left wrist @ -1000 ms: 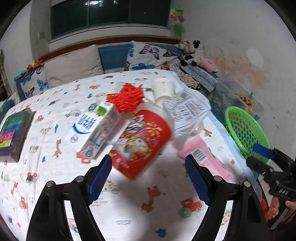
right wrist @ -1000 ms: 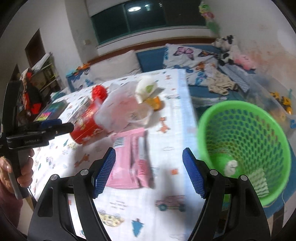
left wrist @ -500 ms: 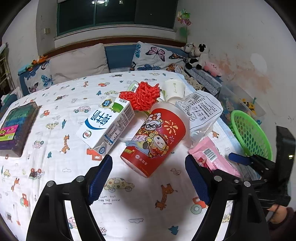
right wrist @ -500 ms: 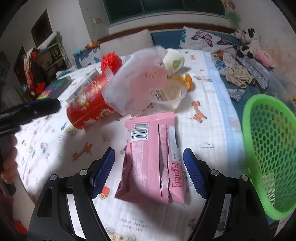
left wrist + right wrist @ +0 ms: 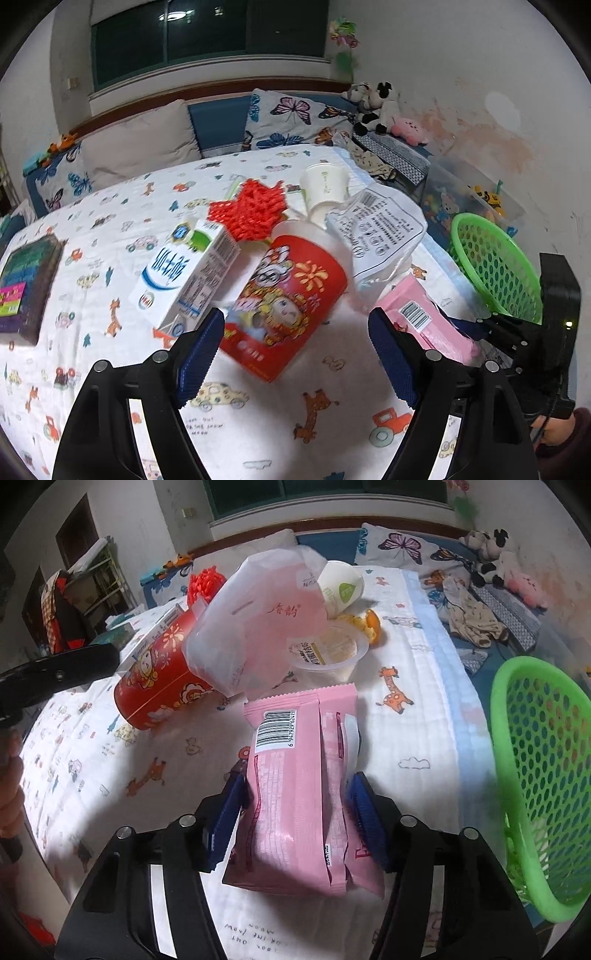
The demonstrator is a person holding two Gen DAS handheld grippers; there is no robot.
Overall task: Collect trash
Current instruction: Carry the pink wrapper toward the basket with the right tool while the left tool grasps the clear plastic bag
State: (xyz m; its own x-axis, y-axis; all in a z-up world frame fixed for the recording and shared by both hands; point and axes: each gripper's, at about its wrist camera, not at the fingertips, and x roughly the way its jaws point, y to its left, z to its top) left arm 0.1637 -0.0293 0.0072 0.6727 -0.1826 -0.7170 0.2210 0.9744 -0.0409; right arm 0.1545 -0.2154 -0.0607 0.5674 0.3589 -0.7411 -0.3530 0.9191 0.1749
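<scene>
A pink snack packet [image 5: 299,786] lies on the bed sheet, and my right gripper [image 5: 299,823] is shut on its near half, blue pads pressing both sides. It also shows in the left wrist view [image 5: 424,317]. My left gripper [image 5: 295,358] is open and empty, just in front of a red paper cup [image 5: 288,302] lying on its side. A milk carton [image 5: 188,273], red plastic mesh [image 5: 247,210], a white paper cup [image 5: 325,188] and a clear printed bag [image 5: 376,229] lie behind it. The green basket [image 5: 543,775] stands at the bed's right edge.
A pudding cup [image 5: 328,650] and orange peel [image 5: 369,624] lie behind the pink packet. A dark book [image 5: 26,280] lies at the left of the bed. Pillows [image 5: 136,147] and soft toys [image 5: 376,107] line the far side. A toy bin [image 5: 469,199] stands beyond the basket.
My right gripper moved forward over the pink packet and closed on it. My left gripper moved nearer the red cup and stayed open.
</scene>
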